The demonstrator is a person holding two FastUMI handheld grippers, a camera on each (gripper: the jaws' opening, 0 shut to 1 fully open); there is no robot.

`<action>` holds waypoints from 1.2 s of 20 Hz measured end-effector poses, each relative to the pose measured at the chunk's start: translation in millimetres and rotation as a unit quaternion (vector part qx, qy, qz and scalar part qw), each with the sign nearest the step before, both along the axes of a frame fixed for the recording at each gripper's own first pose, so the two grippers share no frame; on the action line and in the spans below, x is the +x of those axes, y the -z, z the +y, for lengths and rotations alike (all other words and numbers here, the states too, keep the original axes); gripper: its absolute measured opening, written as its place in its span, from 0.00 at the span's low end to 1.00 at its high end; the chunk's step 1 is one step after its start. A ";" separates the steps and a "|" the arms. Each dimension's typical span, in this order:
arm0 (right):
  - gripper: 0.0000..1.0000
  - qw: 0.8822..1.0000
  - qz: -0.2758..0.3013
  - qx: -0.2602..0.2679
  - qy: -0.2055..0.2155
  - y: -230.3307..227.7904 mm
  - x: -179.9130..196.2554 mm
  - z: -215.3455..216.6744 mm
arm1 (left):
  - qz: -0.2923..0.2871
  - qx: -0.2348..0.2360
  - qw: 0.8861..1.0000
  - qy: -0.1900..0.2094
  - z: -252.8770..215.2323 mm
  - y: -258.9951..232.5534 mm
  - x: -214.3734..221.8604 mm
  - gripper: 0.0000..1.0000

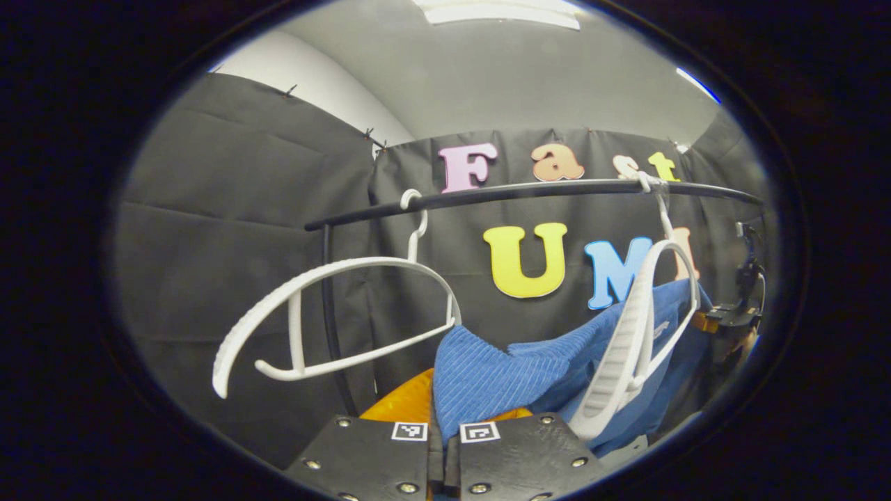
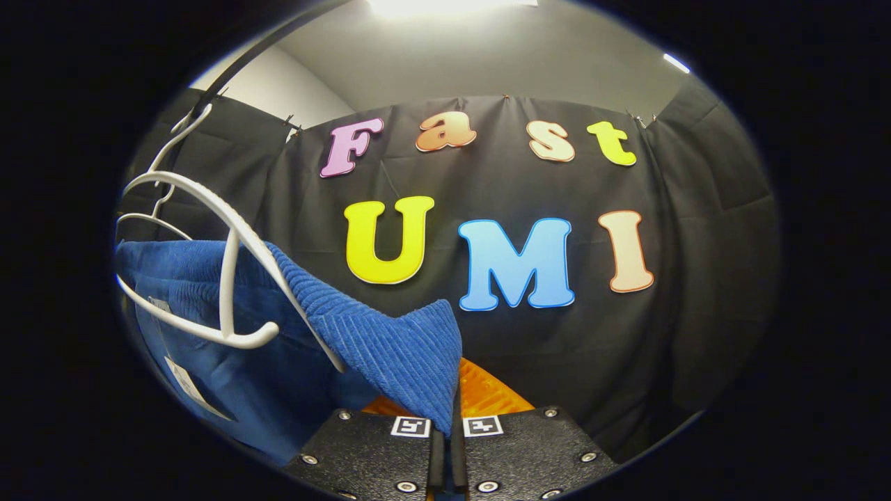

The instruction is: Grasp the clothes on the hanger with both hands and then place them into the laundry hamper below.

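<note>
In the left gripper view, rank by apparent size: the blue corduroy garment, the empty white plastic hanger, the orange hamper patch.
1. Blue corduroy garment and empty white plastic hanger: look alike in span, and fisheye nearness makes ranking unsure.
2. Orange hamper patch: clearly smallest, mostly hidden.

The place is a recording booth, not a real home. Black cloth [image 2: 696,292] pinned up as walls closes it in on all sides, under a plain grey ceiling with a strip light [image 1: 501,12] at 12 o'clock. A black rail [image 1: 529,191] carries white plastic hangers [image 1: 334,320].
</note>
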State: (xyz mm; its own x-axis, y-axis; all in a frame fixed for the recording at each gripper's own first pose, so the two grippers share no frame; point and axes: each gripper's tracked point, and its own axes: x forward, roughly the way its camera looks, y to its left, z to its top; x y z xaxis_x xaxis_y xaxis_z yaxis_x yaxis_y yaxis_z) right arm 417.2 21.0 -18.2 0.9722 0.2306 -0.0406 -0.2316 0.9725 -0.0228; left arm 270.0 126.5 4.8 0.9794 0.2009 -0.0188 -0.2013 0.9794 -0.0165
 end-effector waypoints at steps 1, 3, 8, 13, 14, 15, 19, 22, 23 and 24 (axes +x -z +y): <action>0.04 1.000 0.005 -0.002 -0.003 6.3 -1.9 0.5 | 0.003 -0.002 1.000 -0.004 -0.9 6.5 -5.5 0.02; 0.03 1.000 0.023 -0.002 -0.005 21.2 -7.0 -1.9 | 0.014 -0.012 1.000 -0.003 -6.8 21.9 -18.1 0.02; 0.03 0.996 0.086 0.007 -0.005 74.9 -20.8 -14.2 | 0.046 -0.013 0.999 -0.008 -16.5 56.4 -29.1 0.00; 0.05 0.994 0.104 -0.023 -0.007 104.9 -43.6 -28.0 | 0.077 -0.014 0.997 -0.012 -27.0 85.6 -62.6 0.00; 0.05 0.994 0.107 -0.024 -0.007 109.0 -48.4 -30.9 | 0.081 -0.016 0.997 -0.010 -33.0 89.4 -61.7 0.00; 0.05 0.994 0.110 -0.026 -0.006 111.3 -53.3 -34.2 | 0.085 -0.017 0.996 -0.010 -36.0 93.1 -59.6 0.02; 0.05 0.993 0.117 -0.028 -0.003 117.5 -86.7 -41.3 | 0.090 -0.024 0.996 0.000 -47.2 102.4 -81.5 0.02; 0.05 0.994 0.109 -0.029 -0.005 107.9 -122.2 -44.9 | 0.080 -0.026 0.996 0.022 -65.8 97.1 -120.3 0.02; 0.05 0.994 0.104 -0.030 -0.005 102.8 -135.3 -46.7 | 0.077 -0.026 0.996 0.032 -76.5 95.6 -131.0 0.02; 0.05 0.995 0.100 -0.030 -0.004 98.8 -148.8 -47.8 | 0.074 -0.024 0.996 0.042 -84.1 92.3 -139.7 0.01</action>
